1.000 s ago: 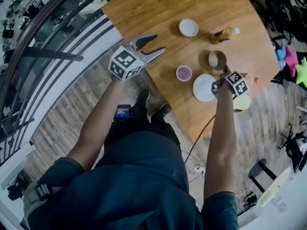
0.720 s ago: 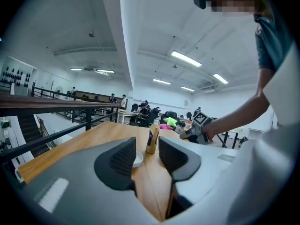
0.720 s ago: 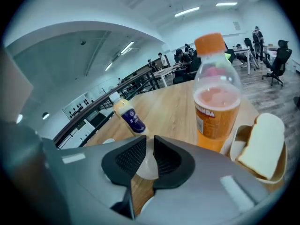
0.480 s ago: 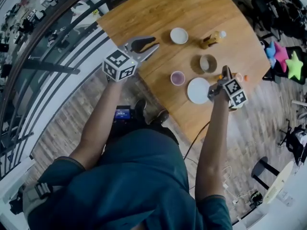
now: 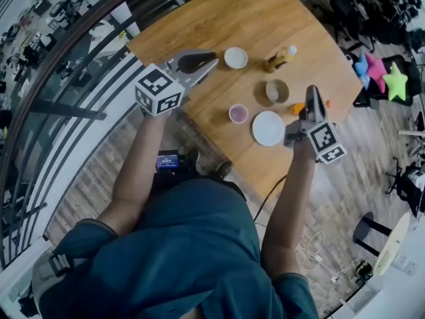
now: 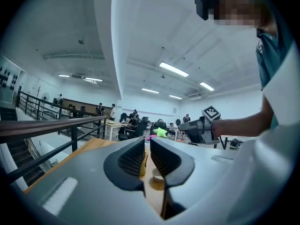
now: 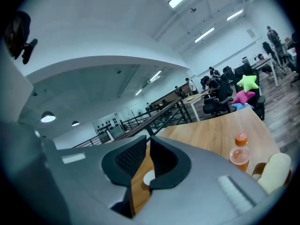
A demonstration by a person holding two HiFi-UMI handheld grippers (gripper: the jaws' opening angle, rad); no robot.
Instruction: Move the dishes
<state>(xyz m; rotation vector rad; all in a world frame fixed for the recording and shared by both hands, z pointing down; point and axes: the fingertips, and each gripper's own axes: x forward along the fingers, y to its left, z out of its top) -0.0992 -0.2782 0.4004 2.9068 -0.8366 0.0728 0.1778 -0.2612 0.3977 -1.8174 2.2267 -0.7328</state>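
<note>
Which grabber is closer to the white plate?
Right. The right gripper hangs beside the white plate, on its right; the left gripper is far off at the table edge.

I see a wooden table [image 5: 265,18] with its things spread apart from one another: a white bowl [image 5: 236,58] toward the far side, an amber bottle [image 5: 277,60] to its right, and a brown bowl [image 5: 277,90] nearer to me. A pink cup [image 5: 238,113] and a white plate [image 5: 268,127] sit near each other close to the near edge. By the right edge I make out an orange-capped bottle [image 7: 240,153] standing upright just beside a cream thing [image 7: 274,172] I cannot identify.
</note>
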